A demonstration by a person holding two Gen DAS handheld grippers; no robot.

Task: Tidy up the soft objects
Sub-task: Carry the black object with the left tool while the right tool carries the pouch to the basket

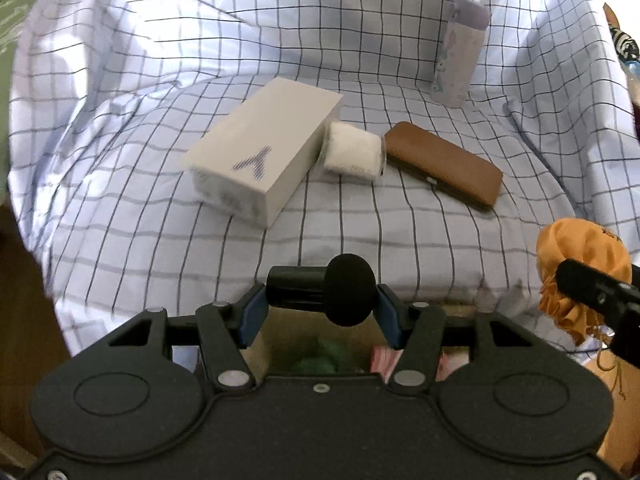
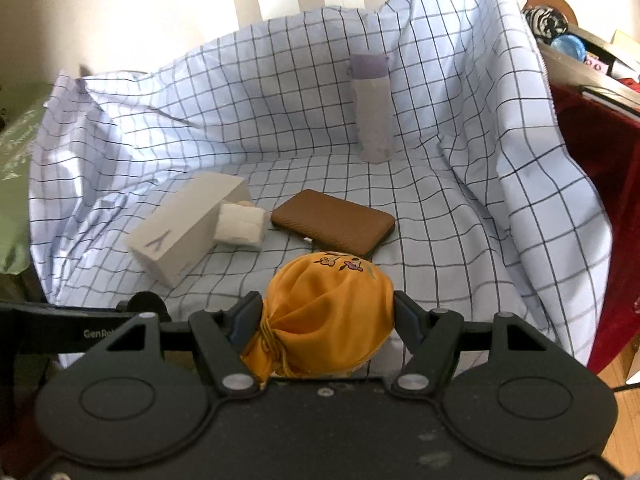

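My left gripper point(image 1: 320, 300) is shut on a black microphone with a round foam cap point(image 1: 349, 295), held crosswise above the checked cloth point(image 1: 360, 240). My right gripper point(image 2: 326, 312) is shut on an orange drawstring pouch point(image 2: 320, 280) with embroidered flowers. The same pouch point(image 1: 576, 256) shows at the right edge of the left wrist view. On the cloth lies a small white folded towel point(image 1: 352, 152), wedged between a white box point(image 1: 260, 152) and a brown case point(image 1: 444, 160).
A lilac-capped bottle point(image 1: 460, 52) stands upright at the back right. The cloth rises in folds at the back and sides. Below my left gripper an open container point(image 1: 320, 360) shows green and pink items. Red fabric point(image 2: 592, 200) and cluttered shelves point(image 2: 580, 40) stand to the right.
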